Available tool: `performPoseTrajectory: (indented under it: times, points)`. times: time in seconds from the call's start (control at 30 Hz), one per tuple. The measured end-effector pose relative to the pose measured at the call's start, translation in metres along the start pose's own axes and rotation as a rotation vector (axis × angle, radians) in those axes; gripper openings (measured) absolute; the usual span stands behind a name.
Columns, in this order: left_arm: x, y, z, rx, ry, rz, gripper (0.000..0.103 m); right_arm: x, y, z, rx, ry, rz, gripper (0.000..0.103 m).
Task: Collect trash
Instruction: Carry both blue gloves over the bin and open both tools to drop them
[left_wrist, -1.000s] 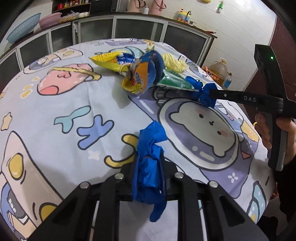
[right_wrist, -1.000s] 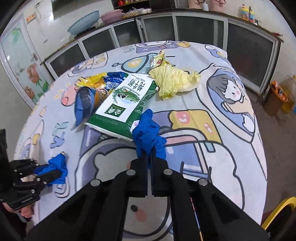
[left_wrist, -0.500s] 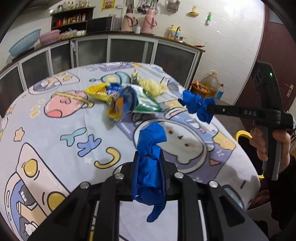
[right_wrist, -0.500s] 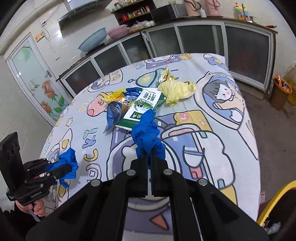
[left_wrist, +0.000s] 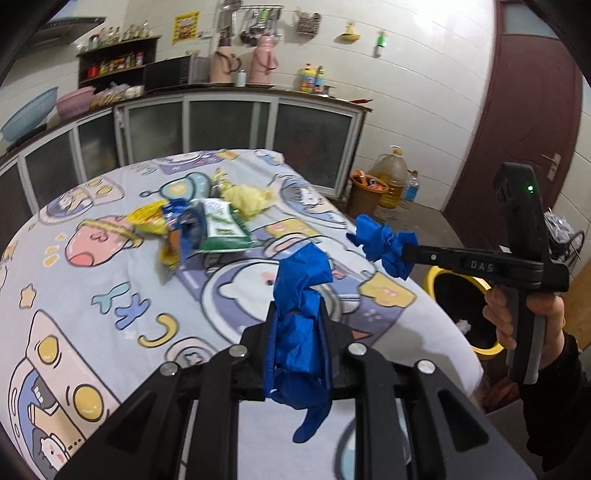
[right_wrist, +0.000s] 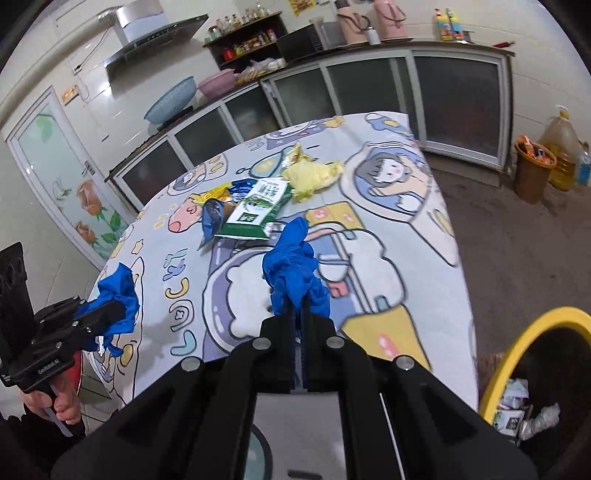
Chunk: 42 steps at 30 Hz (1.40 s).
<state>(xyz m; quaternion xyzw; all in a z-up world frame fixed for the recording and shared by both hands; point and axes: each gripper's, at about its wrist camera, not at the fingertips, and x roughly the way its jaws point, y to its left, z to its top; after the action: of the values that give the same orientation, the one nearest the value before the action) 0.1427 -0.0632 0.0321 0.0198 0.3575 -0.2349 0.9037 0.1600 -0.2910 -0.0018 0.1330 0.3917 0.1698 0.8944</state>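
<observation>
While both tools hang above the near edge of the desk (right_wrist: 424, 236), each is clamped tight on a crumpled blue glove. Left tool (left_wrist: 297, 325) pinches its glove (left_wrist: 299, 314), whose loose end dangles below the jaws; right tool (right_wrist: 298, 314) grips the other glove (right_wrist: 291, 266). More trash lies mid-desk, well beyond the gloves: a green packet (right_wrist: 256, 210), a yellow wad (right_wrist: 310, 175) and yellow-blue wrappers (left_wrist: 162, 221). Right of the desk, on the floor, stands a yellow-rimmed bin (right_wrist: 517, 339).

Both wrist views angle down, close above; share the table (left_wrist: 110, 280).
</observation>
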Motion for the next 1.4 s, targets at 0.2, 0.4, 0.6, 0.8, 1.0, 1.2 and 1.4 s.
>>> performPoseTrajectory:
  times: [0.2,0.4,0.6,0.8,1.0,1.2,1.4]
  points:
    - [0.002,-0.034,0.008,0.057,-0.006,-0.041,0.017,-0.031,-0.032,-0.020,0.059,-0.037,-0.045,0.003]
    - [0.011,-0.071,0.018,0.126,-0.010,-0.093,0.018,-0.062,-0.066,-0.035,0.122,-0.079,-0.093,0.003]
    - [0.025,-0.114,0.030,0.201,-0.011,-0.167,0.018,-0.092,-0.097,-0.050,0.180,-0.117,-0.147,0.003]
    - [0.038,-0.155,0.039,0.270,-0.017,-0.230,0.018,-0.115,-0.128,-0.064,0.236,-0.147,-0.207,0.003]
    - [0.055,-0.195,0.046,0.335,-0.009,-0.286,0.018,-0.135,-0.165,-0.083,0.311,-0.172,-0.274,0.003]
    - [0.079,-0.232,0.046,0.385,0.016,-0.347,0.018,-0.149,-0.194,-0.101,0.375,-0.186,-0.318,0.003]
    - [0.108,-0.265,0.046,0.422,0.049,-0.382,0.018,-0.153,-0.217,-0.114,0.424,-0.180,-0.341,0.003]
